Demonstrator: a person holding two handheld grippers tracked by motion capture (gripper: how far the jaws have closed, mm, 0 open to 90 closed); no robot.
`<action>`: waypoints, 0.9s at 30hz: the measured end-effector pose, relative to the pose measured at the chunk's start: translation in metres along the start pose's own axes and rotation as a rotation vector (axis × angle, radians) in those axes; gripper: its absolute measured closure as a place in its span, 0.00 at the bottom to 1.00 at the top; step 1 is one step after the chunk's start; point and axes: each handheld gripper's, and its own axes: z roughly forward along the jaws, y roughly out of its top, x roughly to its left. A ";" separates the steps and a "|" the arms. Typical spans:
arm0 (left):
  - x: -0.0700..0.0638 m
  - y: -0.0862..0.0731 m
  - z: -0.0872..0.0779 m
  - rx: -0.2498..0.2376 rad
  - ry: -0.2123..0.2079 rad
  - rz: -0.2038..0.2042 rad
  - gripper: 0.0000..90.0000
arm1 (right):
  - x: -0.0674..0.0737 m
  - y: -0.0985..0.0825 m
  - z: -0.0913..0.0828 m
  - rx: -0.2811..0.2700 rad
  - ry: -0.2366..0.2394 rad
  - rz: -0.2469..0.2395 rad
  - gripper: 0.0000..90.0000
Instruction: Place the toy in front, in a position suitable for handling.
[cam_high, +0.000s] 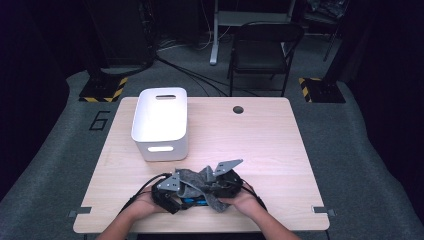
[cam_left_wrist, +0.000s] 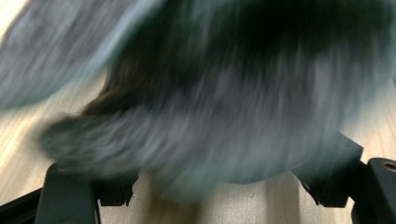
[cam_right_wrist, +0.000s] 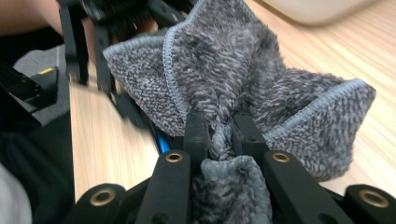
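- The grey towel (cam_high: 202, 186) lies bunched at the lower middle of the high view, on the near edge of the table (cam_high: 260, 150), between the two tools and just below the white bin (cam_high: 161, 122).
- The right tool (cam_right_wrist: 219, 135) is clamped on a twisted fold of the towel: in the right gripper view, at the lower centre, the black jaws pinch a thin rope of terry cloth between them.
- The left tool (cam_high: 170, 192) sits at the lower left of the bundle. In the left gripper view its jaws stand wide at the bottom corners with blurred cloth hanging in front of them; I judge it open, not gripping.
- Risk: the right tool holds only a narrow twist, so a sharp pull could let the cloth slide out.
- Risk: the towel sits close to the table's near edge; if it slips free, part of it could drop off towards the person.
- Risk: loose cloth is draped over the left tool, so it may close on several layers rather than one edge.
- Writing: a dark "6" (cam_high: 99, 120) is marked on the floor at the left of the high view. No brand is legible on the towel or bin.
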 end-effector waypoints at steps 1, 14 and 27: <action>0.000 0.000 0.000 0.000 0.000 0.000 0.27 | 0.001 0.003 0.005 -0.006 0.003 0.002 0.86; 0.000 0.000 0.000 0.000 0.001 0.000 0.27 | -0.012 -0.014 -0.010 0.020 -0.065 0.029 0.88; 0.000 0.000 0.000 0.000 0.002 0.002 0.27 | -0.010 -0.040 -0.041 0.051 -0.130 0.034 0.88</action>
